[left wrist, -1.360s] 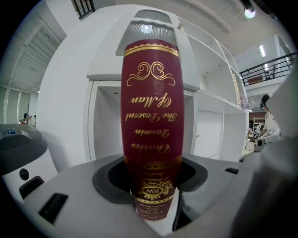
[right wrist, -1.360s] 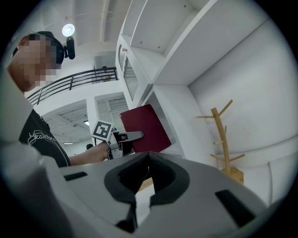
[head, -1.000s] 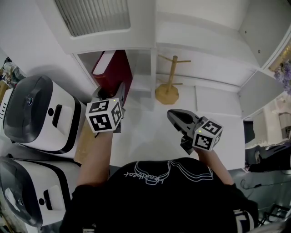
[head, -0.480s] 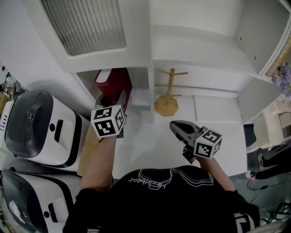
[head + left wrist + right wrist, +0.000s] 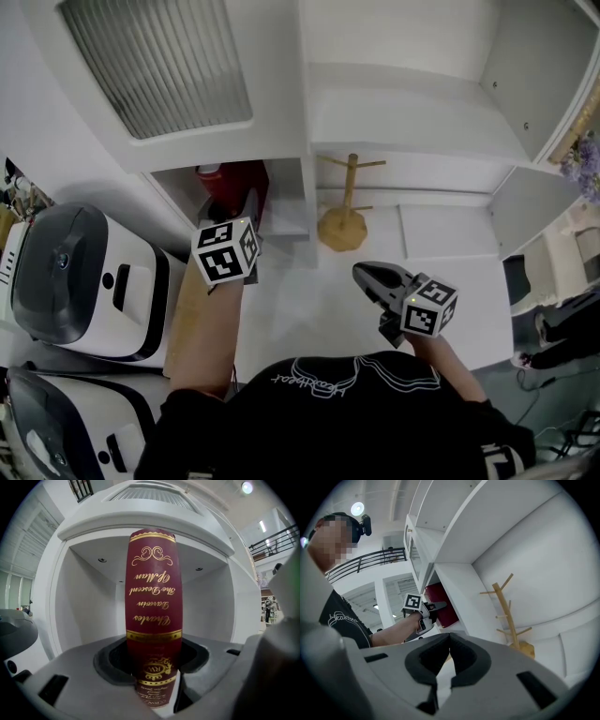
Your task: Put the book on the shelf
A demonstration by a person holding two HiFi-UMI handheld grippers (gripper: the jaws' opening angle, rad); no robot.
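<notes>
A dark red book [image 5: 153, 606] with gold lettering stands upright between the jaws of my left gripper [image 5: 153, 670], spine toward the camera, and the jaws are shut on its lower end. Behind it opens a white shelf compartment [image 5: 89, 602]. From the head view the book [image 5: 232, 184] sits partly inside that compartment, under its top panel, with the left gripper [image 5: 242, 212] just outside the opening. My right gripper [image 5: 373, 277] hangs over the white counter to the right, jaws shut with nothing in them [image 5: 449, 635]. In the right gripper view the book [image 5: 444, 603] is seen entering the shelf.
A wooden mug tree [image 5: 343, 217] stands in the neighbouring compartment, right of the divider [image 5: 307, 192]. Two white-and-black appliances [image 5: 82, 272] [image 5: 56, 427] sit at the left. A cabinet door [image 5: 539, 66] hangs open at the upper right. The white counter [image 5: 309, 305] lies below both grippers.
The left gripper has carried the book farther into the shelf compartment, so less of the book shows under the top panel. The right gripper has stayed shut in about the same spot.
</notes>
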